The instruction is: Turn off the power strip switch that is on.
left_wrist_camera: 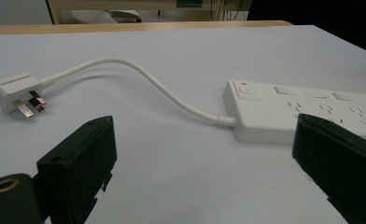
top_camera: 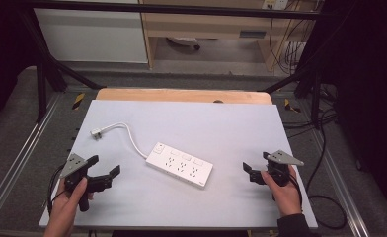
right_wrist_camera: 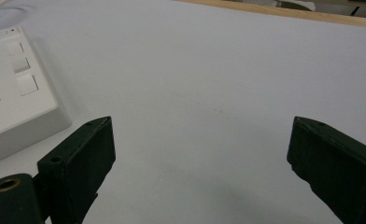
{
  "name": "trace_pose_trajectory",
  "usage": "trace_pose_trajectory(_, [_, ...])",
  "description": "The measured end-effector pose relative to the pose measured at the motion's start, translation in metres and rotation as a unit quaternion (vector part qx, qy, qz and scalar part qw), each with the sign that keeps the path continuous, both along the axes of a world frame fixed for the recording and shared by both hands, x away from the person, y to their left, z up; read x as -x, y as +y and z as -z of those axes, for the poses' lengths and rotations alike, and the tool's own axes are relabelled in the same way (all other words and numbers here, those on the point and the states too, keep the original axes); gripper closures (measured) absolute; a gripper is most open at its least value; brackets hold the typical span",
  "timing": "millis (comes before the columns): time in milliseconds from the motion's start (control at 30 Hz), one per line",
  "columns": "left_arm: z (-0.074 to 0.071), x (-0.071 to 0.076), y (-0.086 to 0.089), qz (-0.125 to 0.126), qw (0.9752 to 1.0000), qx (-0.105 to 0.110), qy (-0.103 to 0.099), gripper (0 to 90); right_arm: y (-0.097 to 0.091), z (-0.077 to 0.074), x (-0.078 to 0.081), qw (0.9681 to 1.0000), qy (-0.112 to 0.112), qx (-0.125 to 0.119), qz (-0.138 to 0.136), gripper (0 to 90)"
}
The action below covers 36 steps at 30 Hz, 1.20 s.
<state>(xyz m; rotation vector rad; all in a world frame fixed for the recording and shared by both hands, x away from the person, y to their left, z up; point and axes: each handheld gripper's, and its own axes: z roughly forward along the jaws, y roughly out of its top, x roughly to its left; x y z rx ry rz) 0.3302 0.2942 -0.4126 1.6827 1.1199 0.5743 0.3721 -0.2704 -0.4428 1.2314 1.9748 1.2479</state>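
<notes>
A white power strip (top_camera: 180, 165) lies flat in the middle of the pale grey table mat (top_camera: 221, 123). Its white cord (top_camera: 132, 138) curves back and left to a white plug (top_camera: 96, 133) lying on the mat. The left gripper view shows the strip (left_wrist_camera: 284, 109) at right and the plug (left_wrist_camera: 17, 93) at left. My left gripper (top_camera: 104, 165) is held low at the front left, open and empty (left_wrist_camera: 204, 154). My right gripper (top_camera: 255, 165) rests at the front right, open and empty (right_wrist_camera: 200, 158), with the strip's end (right_wrist_camera: 17, 93) to its left.
A wooden table edge (top_camera: 181, 95) runs along the back of the mat. Black frame bars (top_camera: 48, 69) and loose cables (top_camera: 325, 163) flank the table. Bare mat lies between the strip and each gripper.
</notes>
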Motion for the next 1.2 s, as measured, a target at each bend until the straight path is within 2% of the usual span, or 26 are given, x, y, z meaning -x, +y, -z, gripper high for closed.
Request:
trace_pose_trajectory(200, [-0.001,0.0,0.001,-0.002,1.0,0.0,-0.002,6.5,0.0,-0.002,0.0,1.0,-0.004,-0.002,-0.002,8.3])
trace_pose_trajectory(333, [-0.001,0.001,0.0,-0.002,1.0,-0.002,-0.004,6.5,0.0,-0.004,0.001,0.9999,-0.005,-0.014,-0.001,8.2])
trace_pose_trajectory(633, [-0.001,0.001,0.001,-0.002,1.0,-0.002,-0.005,6.5,-0.002,-0.008,0.002,0.9995,-0.02,-0.023,0.001,9.0])
trace_pose_trajectory(933, [-0.001,0.002,-0.001,0.001,1.0,-0.002,-0.006,6.5,0.003,-0.016,0.007,0.998,-0.051,-0.036,-0.006,7.3])
trace_pose_trajectory(1067, [-0.001,0.001,0.0,0.001,1.0,0.0,-0.004,6.4,0.007,-0.019,0.008,0.9976,-0.056,-0.039,-0.013,5.5])
trace_pose_trajectory(1200, [-0.001,0.001,0.0,0.001,1.0,0.0,-0.005,6.3,0.012,-0.021,0.009,0.9975,-0.059,-0.032,-0.019,4.1])
